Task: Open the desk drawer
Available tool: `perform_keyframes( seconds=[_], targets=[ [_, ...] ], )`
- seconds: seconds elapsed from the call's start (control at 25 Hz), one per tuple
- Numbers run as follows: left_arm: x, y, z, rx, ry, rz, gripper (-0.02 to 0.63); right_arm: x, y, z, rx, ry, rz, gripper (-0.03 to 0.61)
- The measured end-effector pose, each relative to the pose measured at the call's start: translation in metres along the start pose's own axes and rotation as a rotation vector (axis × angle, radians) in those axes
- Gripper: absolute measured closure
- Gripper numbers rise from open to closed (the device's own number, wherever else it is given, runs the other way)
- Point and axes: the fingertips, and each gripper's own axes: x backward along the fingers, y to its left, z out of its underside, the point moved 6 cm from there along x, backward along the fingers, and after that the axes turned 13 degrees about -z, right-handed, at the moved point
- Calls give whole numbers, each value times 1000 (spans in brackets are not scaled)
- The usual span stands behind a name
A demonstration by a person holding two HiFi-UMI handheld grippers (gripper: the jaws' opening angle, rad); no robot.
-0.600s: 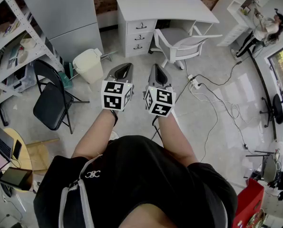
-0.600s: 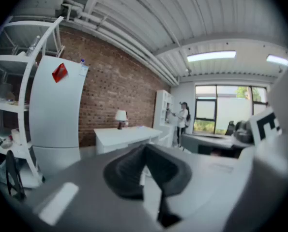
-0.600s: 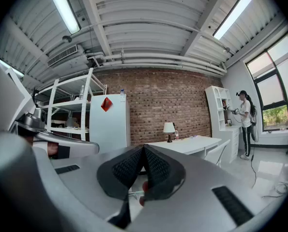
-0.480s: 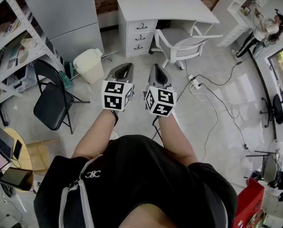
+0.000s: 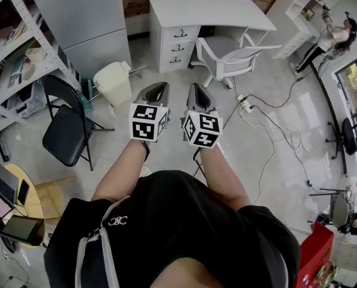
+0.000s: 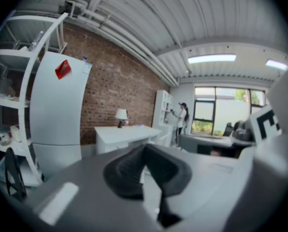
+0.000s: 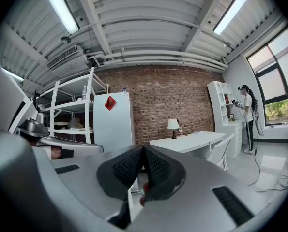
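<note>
A white desk (image 5: 208, 8) stands against the brick wall across the room, with a stack of three shut drawers (image 5: 178, 47) at its left end, each with a dark handle. My left gripper (image 5: 154, 90) and right gripper (image 5: 198, 92) are held side by side at waist height, well short of the desk, both shut with nothing between the jaws. From the left gripper view, the desk (image 6: 127, 133) sits far off past the shut left gripper (image 6: 144, 151). The right gripper view shows the desk (image 7: 192, 141) beyond the shut right gripper (image 7: 144, 151).
A white swivel chair (image 5: 229, 56) stands in front of the desk. A cream waste bin (image 5: 112, 83) and black folding chair (image 5: 67, 131) are to the left, by a grey cabinet (image 5: 85, 23) and shelving (image 5: 10, 59). Cables (image 5: 268, 125) trail on the floor at right. A person (image 5: 331, 38) stands at far right.
Both grippers have stayed put. The view has shifted slightly, and the person at the far right has moved a little.
</note>
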Motion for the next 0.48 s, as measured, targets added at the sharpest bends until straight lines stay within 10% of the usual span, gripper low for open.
perform_keyframes(
  seconds=[0.48],
  targets=[
    [-13, 61, 4, -6, -1, 53, 617, -49, 39, 10, -41, 7, 31, 581]
  ],
)
